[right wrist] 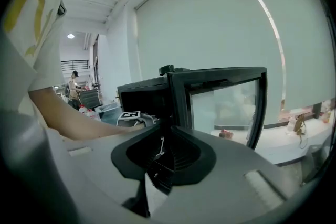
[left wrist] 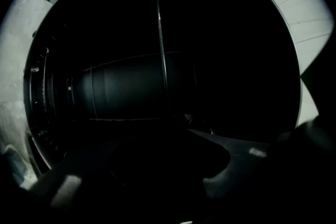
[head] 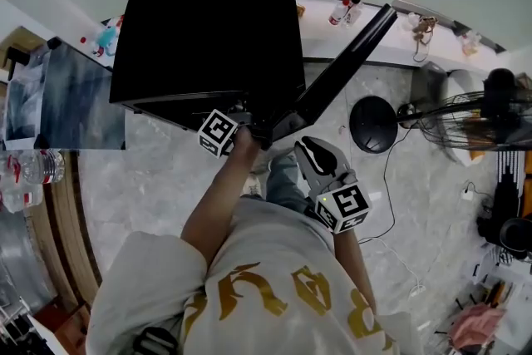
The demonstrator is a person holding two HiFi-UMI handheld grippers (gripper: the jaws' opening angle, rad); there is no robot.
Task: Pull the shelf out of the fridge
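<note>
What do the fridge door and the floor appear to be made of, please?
The fridge door: a clear, likely glass panel in a black frame; the room shows through it. The floor: pale, veined stone or tile, perhaps marble.

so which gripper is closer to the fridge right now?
Left. The left gripper is at the open front of the fridge, reaching inside; the right gripper hangs back beside the person.

room views bright, fisheye-curved; inside the fridge (left wrist: 157,86) nearly black, detail perhaps lost.
</note>
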